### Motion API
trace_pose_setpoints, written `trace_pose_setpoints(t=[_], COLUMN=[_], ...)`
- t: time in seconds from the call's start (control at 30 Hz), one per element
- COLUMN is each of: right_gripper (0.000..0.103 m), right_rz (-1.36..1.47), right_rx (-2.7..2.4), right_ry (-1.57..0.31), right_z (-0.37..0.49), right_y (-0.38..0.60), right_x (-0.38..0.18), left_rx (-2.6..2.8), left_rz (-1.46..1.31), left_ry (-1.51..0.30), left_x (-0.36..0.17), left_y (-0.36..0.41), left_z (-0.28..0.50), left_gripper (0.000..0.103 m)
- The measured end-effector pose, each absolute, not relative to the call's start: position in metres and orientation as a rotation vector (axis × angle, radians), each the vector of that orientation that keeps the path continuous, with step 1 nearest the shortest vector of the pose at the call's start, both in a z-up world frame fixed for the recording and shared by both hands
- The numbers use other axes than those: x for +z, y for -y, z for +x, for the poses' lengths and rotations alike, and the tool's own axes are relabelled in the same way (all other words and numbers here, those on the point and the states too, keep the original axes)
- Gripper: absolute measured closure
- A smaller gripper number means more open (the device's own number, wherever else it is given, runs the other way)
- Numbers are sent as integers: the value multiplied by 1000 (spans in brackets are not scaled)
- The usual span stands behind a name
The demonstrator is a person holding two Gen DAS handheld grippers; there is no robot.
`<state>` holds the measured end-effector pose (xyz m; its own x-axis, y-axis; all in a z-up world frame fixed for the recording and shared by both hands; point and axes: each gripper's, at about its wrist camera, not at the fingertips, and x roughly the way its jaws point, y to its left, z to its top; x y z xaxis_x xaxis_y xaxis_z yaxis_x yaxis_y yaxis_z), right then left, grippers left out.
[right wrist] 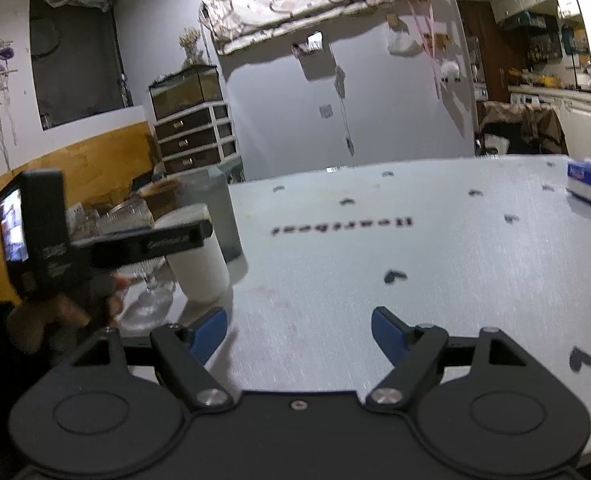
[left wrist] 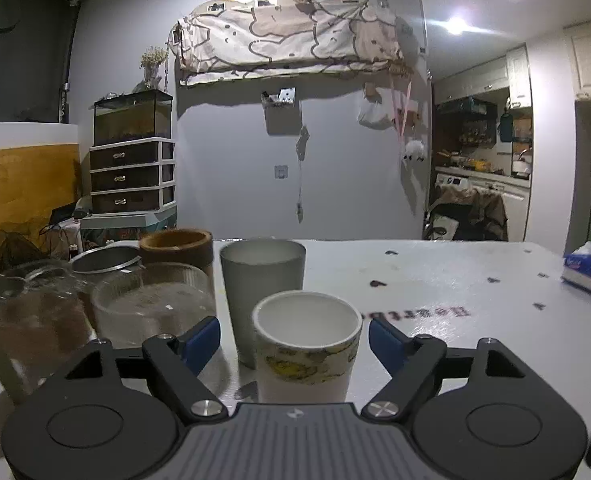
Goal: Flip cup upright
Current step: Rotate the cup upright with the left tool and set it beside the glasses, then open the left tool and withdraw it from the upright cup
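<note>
A white cup with a yellow and grey print stands upright on the table, mouth up, between the open blue-tipped fingers of my left gripper; the fingers are clear of its sides. The same cup shows in the right wrist view at the left, partly hidden by the left gripper's black finger. My right gripper is open and empty over bare table.
A grey cup stands upright just behind the white one. Glass bowls, a metal bowl and a wooden ring crowd the left. A tissue pack sits at the right edge of the white table.
</note>
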<state>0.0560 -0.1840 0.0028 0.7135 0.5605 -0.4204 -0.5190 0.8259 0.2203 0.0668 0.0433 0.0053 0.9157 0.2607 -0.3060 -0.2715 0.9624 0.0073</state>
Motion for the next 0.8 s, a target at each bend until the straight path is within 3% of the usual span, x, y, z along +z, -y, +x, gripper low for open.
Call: trace_pose_setpoints(t=[0.4, 0.6, 0.8], right_gripper=[20, 8, 5], right_rz=[64, 40, -12], right_rx=[623, 633, 613], right_ry=[-367, -322, -315], right_z=[53, 45, 52], right_y=[156, 149, 133], right_x=[22, 28, 26], left_rx=[285, 300, 333], left_rz=[-46, -57, -72], left_ry=[-288, -294, -318], left_x=[30, 25, 16], left_y=[-64, -70, -76], left_z=[-8, -34, -45], left_gripper=[8, 0, 0])
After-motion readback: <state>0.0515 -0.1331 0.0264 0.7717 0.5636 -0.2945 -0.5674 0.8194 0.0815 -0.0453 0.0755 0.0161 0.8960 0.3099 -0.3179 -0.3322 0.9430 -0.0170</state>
